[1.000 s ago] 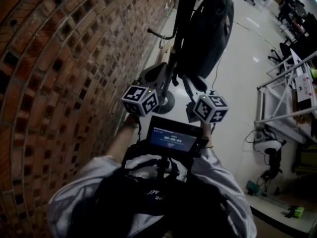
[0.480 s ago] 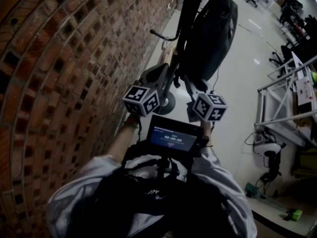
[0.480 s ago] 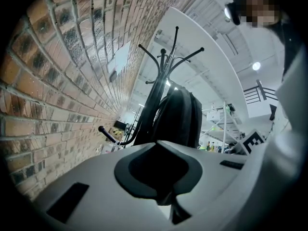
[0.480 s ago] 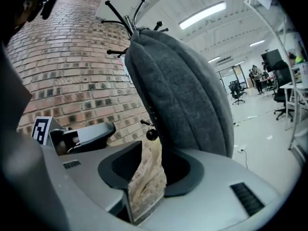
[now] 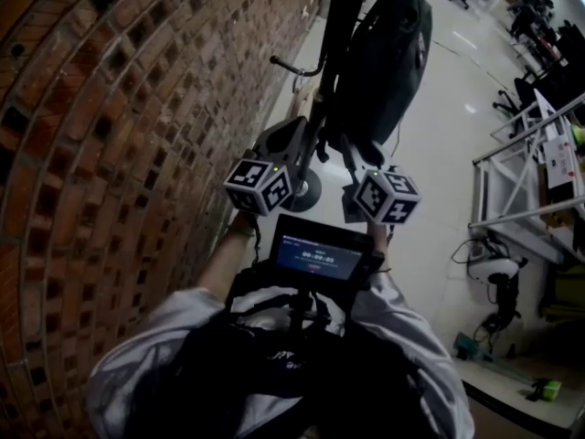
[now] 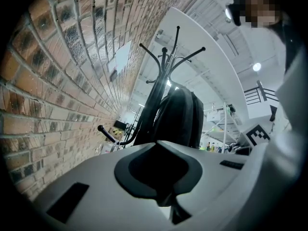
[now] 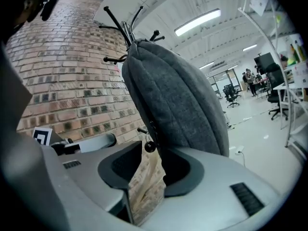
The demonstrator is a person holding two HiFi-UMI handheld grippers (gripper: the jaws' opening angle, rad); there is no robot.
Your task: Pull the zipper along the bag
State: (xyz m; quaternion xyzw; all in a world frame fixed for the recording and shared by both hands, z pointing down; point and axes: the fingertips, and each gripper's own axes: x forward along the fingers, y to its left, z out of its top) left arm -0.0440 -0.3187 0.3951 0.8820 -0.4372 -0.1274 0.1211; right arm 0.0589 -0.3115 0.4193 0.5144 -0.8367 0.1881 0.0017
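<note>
Bag (image 7: 178,100): grey woven fabric, rounded, hanging.

Bag (image 7: 178,100) bottom hidden (behind right gripper (image 7: 147,174)).

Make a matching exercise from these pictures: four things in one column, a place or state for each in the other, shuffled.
Things:
1. backpack
2. left claw
3. right claw
4. brick wall

Places or states:
A. jaws apart, nothing between them
B. hangs on the coat rack
C. jaws together
D. runs along the person's left side

Pairs: 1-B, 2-C, 3-A, 4-D
</note>
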